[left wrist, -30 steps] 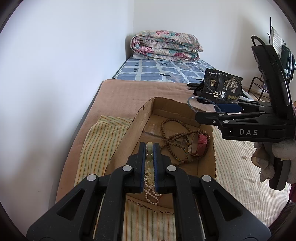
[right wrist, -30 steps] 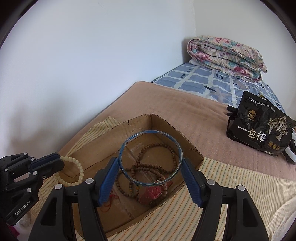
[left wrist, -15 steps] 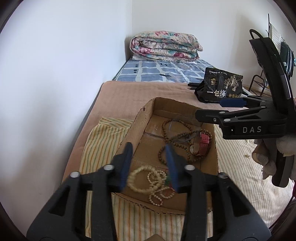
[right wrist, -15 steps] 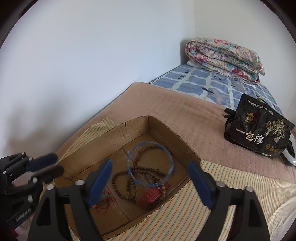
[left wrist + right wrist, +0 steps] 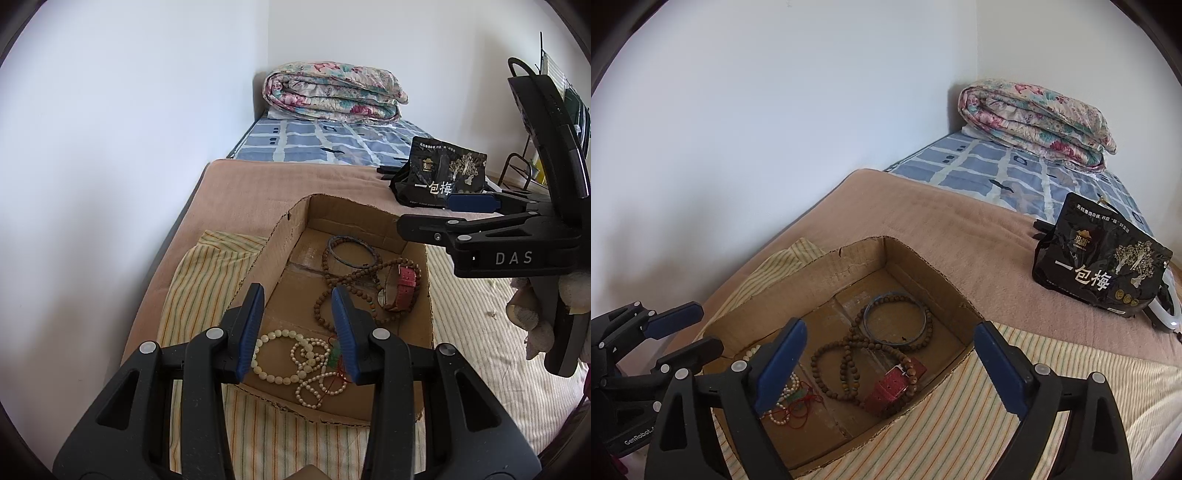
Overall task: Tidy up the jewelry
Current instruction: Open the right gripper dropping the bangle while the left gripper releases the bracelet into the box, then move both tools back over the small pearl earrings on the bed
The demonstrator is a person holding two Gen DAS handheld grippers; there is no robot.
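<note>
An open cardboard box (image 5: 291,229) (image 5: 864,254) sits on the bed. Inside lie a brown bead necklace (image 5: 318,310) (image 5: 846,369), a red watch strap (image 5: 406,280) (image 5: 894,384), a blue bangle (image 5: 332,248) (image 5: 866,317), a white bead bracelet (image 5: 275,374) and a thin pearl string (image 5: 317,384). My left gripper (image 5: 298,295) (image 5: 676,332) hovers open over the box's near end, above the white bracelet, with nothing between its pads. Above the box's right side, my right gripper (image 5: 890,330) (image 5: 436,214) has its jaws opening wide and empty, with the bangle on the box floor below.
The box rests partly on a striped cloth (image 5: 199,280) over a brown blanket (image 5: 923,221). A black snack bag (image 5: 1097,266) stands to the right, a folded floral quilt (image 5: 332,92) at the far end. A white wall runs along the left.
My left gripper opened and the white bead bracelet dropped into the box. My right gripper opened and the blue bangle fell onto the brown beads inside.
</note>
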